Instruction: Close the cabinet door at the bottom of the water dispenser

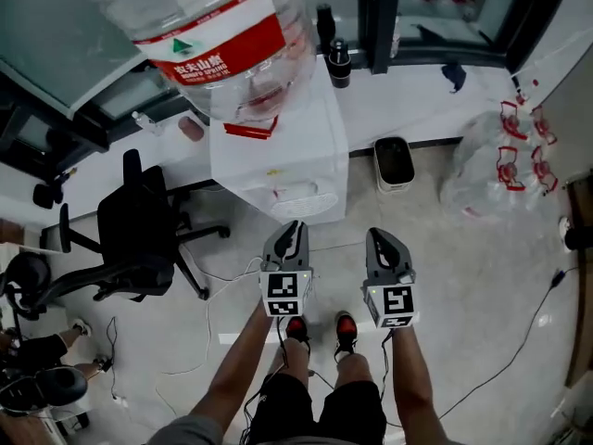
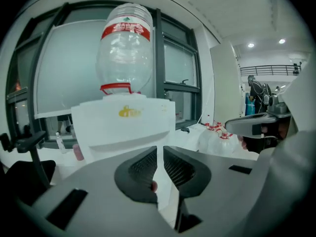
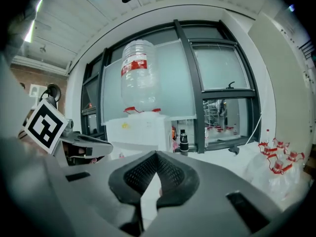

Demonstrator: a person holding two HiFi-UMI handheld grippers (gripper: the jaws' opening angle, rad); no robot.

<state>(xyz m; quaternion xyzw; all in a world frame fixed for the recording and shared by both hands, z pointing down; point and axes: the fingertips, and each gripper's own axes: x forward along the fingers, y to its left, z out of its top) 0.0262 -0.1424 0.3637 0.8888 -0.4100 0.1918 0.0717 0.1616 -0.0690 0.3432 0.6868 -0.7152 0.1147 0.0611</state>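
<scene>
White water dispenser [image 1: 278, 170] straight ahead by the window ledge, with upturned bottle [image 1: 218, 35] on top; bottom cabinet door hidden in every view. Near its front, both empty: left gripper [image 1: 292, 235], jaws drawn to a thin slit; right gripper [image 1: 382, 239], jaws pressed together. Black office chair [image 1: 139, 239] at left.

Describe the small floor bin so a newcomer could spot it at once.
Find the white water dispenser with the big upturned bottle on top. On the floor just right of it in the head view stands the bin: small, rectangular, pale-rimmed and black inside, unlike the clear bottles heaped further right.
</scene>
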